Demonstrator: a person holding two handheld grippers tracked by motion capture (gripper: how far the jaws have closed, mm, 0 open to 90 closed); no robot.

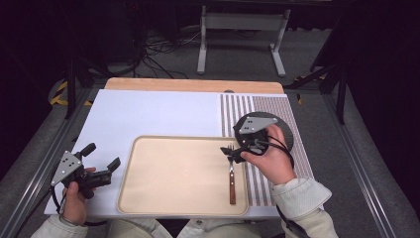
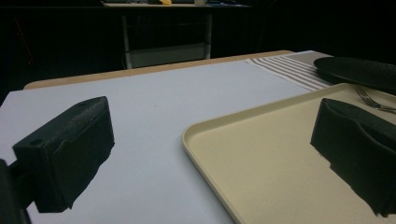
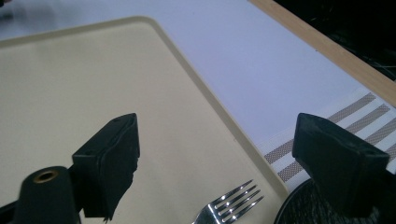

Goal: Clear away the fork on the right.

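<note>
1. We are working over a white table surface (image 1: 158,111) that is carrying a striped placemat (image 1: 237,111) on its right part and, nearer to us, a big beige tray (image 1: 173,173).
2. The tray is lying mostly bare, with its right edge against the placemat; a black plate (image 2: 359,70) is sitting on the placemat just beyond the tray's far right corner.
3. We are holding the left gripper (image 1: 101,173) just left of the tray, low over the white surface, its jaws standing wide apart with nothing between them, pointed toward the tray.
4. We are holding the right gripper (image 1: 233,152) over the tray's right side, jaws spread apart and gripping nothing, right above the tines of the fork.
5. The fork (image 1: 231,178) is lying flat in the tray beside its right rim, wooden handle toward us, tines (image 3: 233,198) pointing away toward the plate.
6. As we are judging it, the step in hand is the reach for the fork: the grasp is not yet made.
7. The next move is calling for us to lower the right gripper until the jaws are straddling the neck or handle, close them squarely, then lift without dragging the tines along the tray.
</note>
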